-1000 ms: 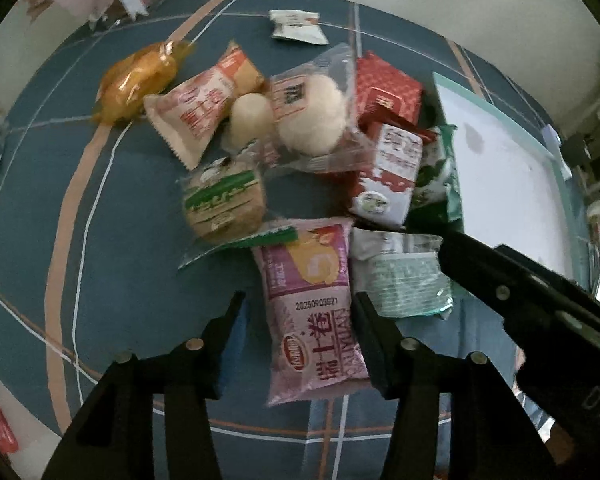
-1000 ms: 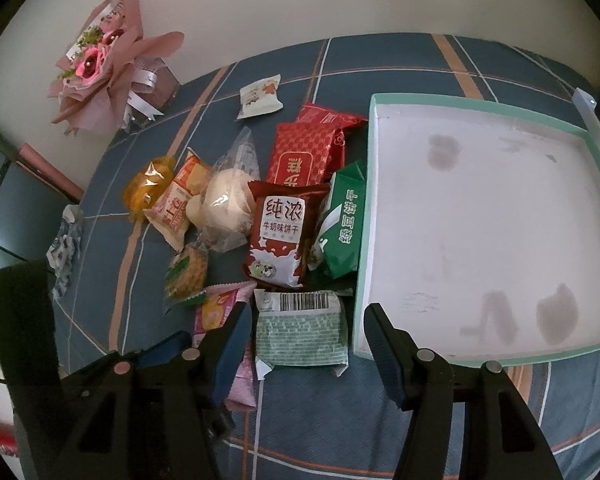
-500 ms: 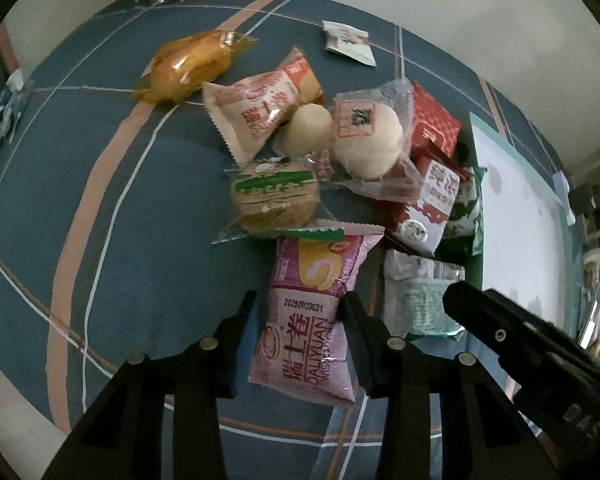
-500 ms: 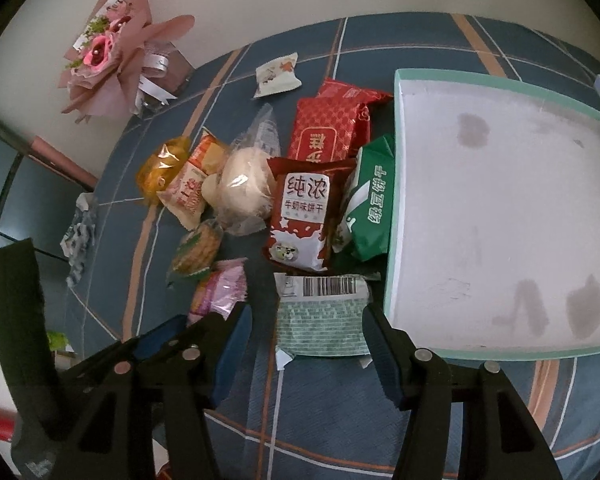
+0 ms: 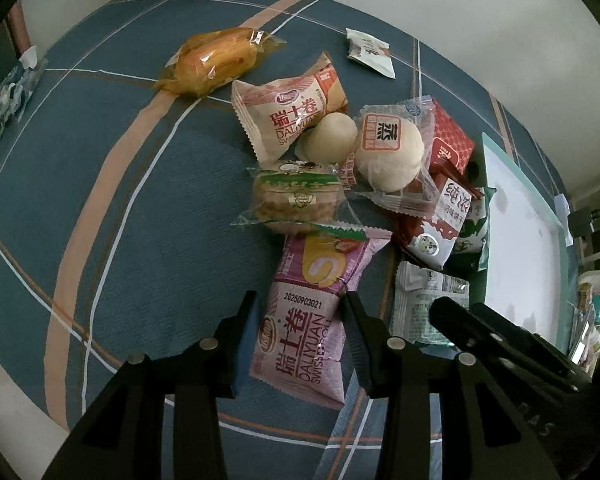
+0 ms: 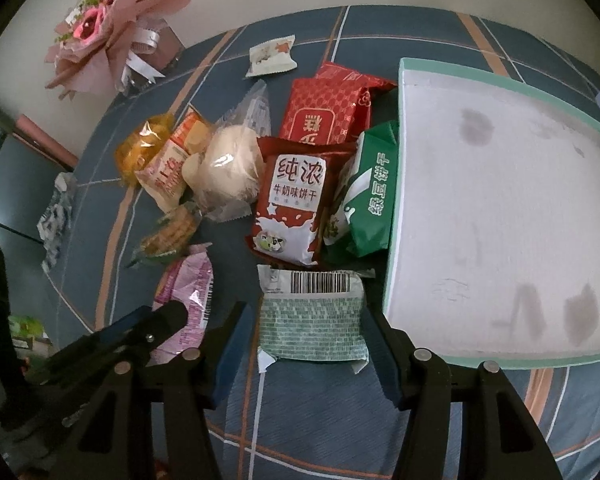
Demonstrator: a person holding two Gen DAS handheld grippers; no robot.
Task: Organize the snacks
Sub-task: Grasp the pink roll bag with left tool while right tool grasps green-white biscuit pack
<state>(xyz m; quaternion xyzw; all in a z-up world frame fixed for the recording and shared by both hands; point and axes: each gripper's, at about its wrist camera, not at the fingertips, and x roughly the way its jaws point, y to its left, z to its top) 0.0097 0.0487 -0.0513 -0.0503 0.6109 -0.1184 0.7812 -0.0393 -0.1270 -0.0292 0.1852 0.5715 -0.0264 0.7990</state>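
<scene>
We see the left tongs (image 5: 300,338) pinching the pink Swiss roll packet (image 5: 306,336), having just narrowed onto it. The right tongs (image 6: 306,344) straddle the green packet (image 6: 312,312), near the tray (image 6: 392,240), pads not pressing, unchanged.

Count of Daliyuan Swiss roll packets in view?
2: purple Swiss roll packet between the left gripper fingers; pink-orange Swiss roll packet beside the yellow cake packet. Others may be buried.
</scene>
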